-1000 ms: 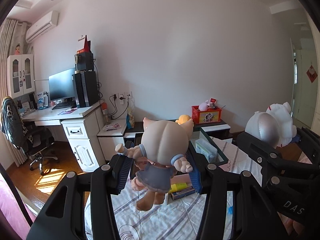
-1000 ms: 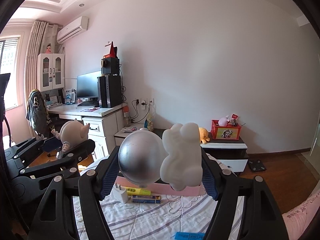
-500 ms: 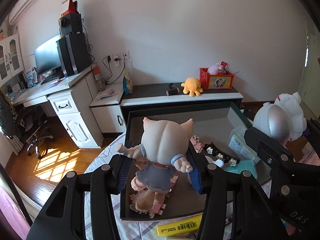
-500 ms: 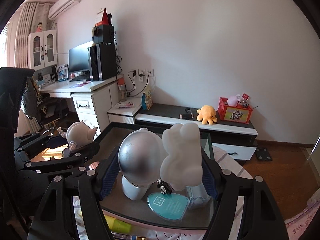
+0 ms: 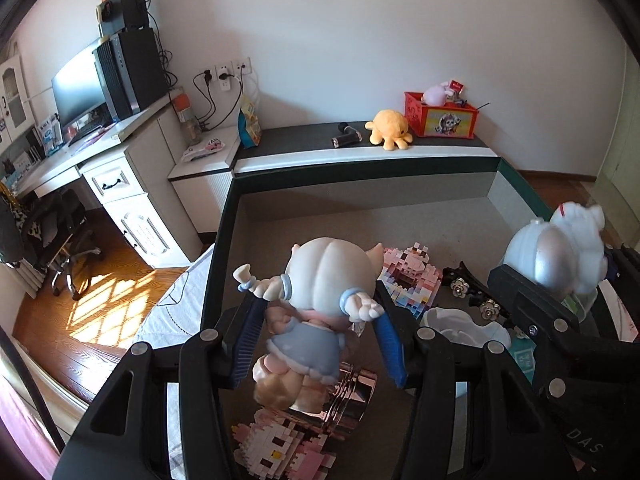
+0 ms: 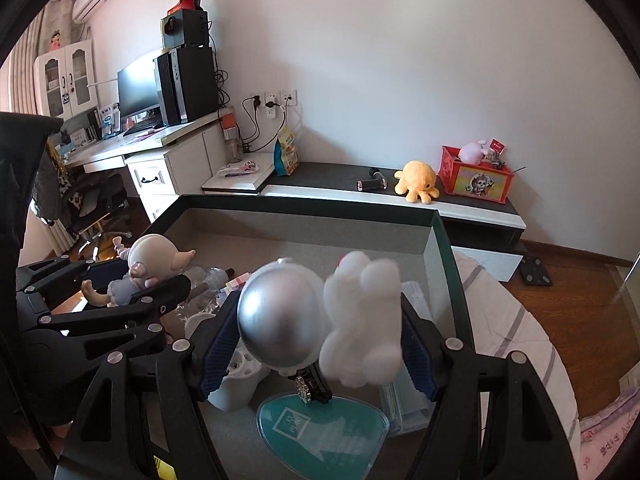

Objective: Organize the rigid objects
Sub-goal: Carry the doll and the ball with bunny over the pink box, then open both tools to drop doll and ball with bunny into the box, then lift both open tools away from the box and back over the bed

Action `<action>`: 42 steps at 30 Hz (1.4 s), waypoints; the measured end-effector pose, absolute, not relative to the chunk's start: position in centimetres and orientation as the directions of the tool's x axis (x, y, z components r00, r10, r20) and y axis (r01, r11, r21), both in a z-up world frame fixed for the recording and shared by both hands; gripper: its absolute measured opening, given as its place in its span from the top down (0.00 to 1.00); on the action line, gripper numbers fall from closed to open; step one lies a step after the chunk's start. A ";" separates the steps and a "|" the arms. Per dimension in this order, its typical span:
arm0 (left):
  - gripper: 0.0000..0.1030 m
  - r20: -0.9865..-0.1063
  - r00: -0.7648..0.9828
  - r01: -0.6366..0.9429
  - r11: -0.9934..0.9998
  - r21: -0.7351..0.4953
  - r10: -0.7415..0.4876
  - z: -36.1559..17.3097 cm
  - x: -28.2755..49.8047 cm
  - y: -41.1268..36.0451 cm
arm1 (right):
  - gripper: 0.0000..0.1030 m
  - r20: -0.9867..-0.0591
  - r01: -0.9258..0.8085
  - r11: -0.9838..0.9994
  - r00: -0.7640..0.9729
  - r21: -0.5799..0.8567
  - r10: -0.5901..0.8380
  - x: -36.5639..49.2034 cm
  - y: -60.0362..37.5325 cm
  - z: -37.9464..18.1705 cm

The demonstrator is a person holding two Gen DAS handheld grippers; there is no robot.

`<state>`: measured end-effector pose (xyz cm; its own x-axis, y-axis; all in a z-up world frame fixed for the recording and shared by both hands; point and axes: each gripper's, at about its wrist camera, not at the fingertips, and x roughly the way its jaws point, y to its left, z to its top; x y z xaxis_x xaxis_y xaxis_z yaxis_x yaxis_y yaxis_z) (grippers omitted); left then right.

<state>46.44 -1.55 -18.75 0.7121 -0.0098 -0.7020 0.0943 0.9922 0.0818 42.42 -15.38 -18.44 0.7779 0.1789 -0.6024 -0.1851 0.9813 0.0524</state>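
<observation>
Both figures have been lowered into the dark tray point(image 5: 224, 216). Left gripper point(image 5: 320, 344) fingers are opening around the doll point(image 5: 316, 300); right gripper point(image 6: 316, 344) fingers are clamped on the silver-helmet figure point(image 6: 320, 320).

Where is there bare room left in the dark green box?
The box floor is bare along its far wall and left wall, behind the pig-eared doll. Crowded: the near half, with pink brick figures, hair clips and a teal card.

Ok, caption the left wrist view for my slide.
Left gripper opening around a grey-dressed doll over the dark-rimmed box; right gripper's silver-headed figure alongside.
</observation>
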 end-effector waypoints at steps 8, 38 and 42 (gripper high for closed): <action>0.15 -0.632 0.775 0.049 0.998 0.047 -0.008 -16.1 44.0 -0.2 | 0.20 -0.558 -0.174 0.981 0.807 0.086 0.192 40.6 -16.1 -16.2; 0.00 -0.220 0.975 -0.021 1.000 0.012 0.023 -7.6 12.0 1.1 | 0.13 -0.224 -0.127 0.992 0.967 0.007 0.125 10.8 -15.8 -8.4; 0.00 -0.203 0.979 -0.023 0.999 0.036 0.030 -8.0 9.5 0.6 | 0.13 -0.221 -0.108 0.994 0.970 -0.001 0.105 8.4 -16.0 -8.8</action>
<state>9.46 0.63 -7.99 0.9786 0.0301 -0.2034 -0.0232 0.9991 0.0361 8.35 -16.03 -8.85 0.9697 0.1050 -0.2207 -0.1079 0.9942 -0.0012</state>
